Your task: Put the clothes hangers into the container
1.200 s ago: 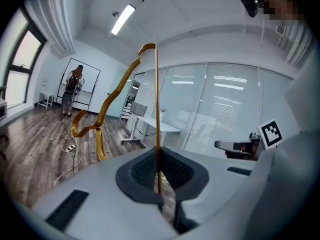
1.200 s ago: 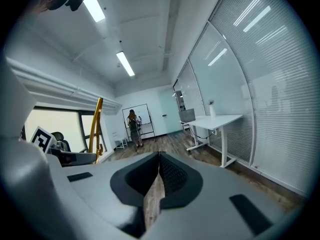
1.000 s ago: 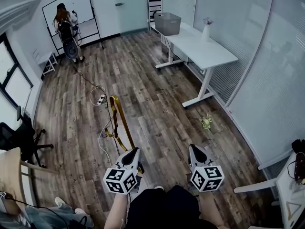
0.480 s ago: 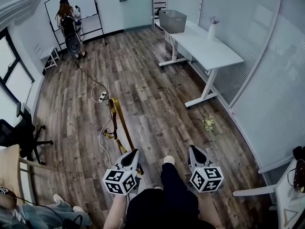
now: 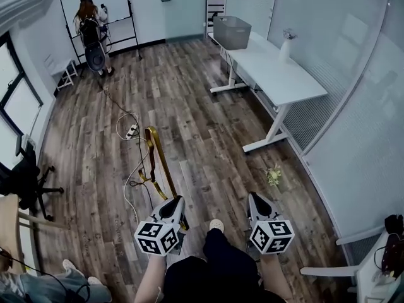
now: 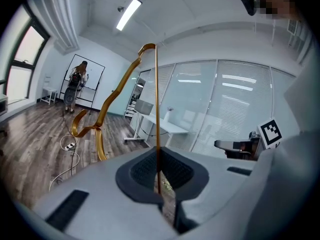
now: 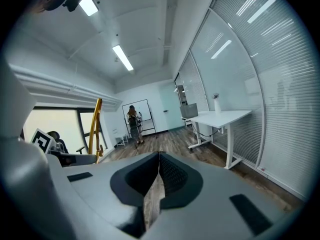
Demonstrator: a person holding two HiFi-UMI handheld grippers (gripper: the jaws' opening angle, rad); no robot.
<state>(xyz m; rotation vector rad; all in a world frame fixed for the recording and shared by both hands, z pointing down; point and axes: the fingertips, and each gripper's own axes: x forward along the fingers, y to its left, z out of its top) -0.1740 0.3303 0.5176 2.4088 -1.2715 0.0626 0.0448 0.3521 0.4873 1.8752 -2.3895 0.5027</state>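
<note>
Stands on a dark plank floor [image 5: 189, 106] in a wide room, with frosted glass walls [image 5: 353, 93] down the right side. Along that glass, a long white desk [image 5: 287, 81]. At the far left, a whiteboard [image 5: 104, 2] on a wheeled stand, with a person [image 5: 88, 33] in front of it. On the far end of the desk, the grey container [image 5: 231, 31], open at the top and well apart from both tools. Holds a gold clothes hanger [image 6: 118, 89] in the left gripper [image 6: 159, 176], jaws clamped on its thin straight bar, with the curved shoulder reaching out ahead over the floor, nowhere near the container. Carries the right gripper [image 7: 159, 171] beside the left at about the same height, jaws pressed together with nothing between them. On the boards beyond the hanger, a corded power strip [image 5: 133, 131], its white lead lying in a loop. On the desk, between its middle and the container, a white vase [image 5: 287, 43]. On the floor near the desk's nearer leg, a small yellowish scrap [image 5: 273, 175], too small to tell what.
</note>
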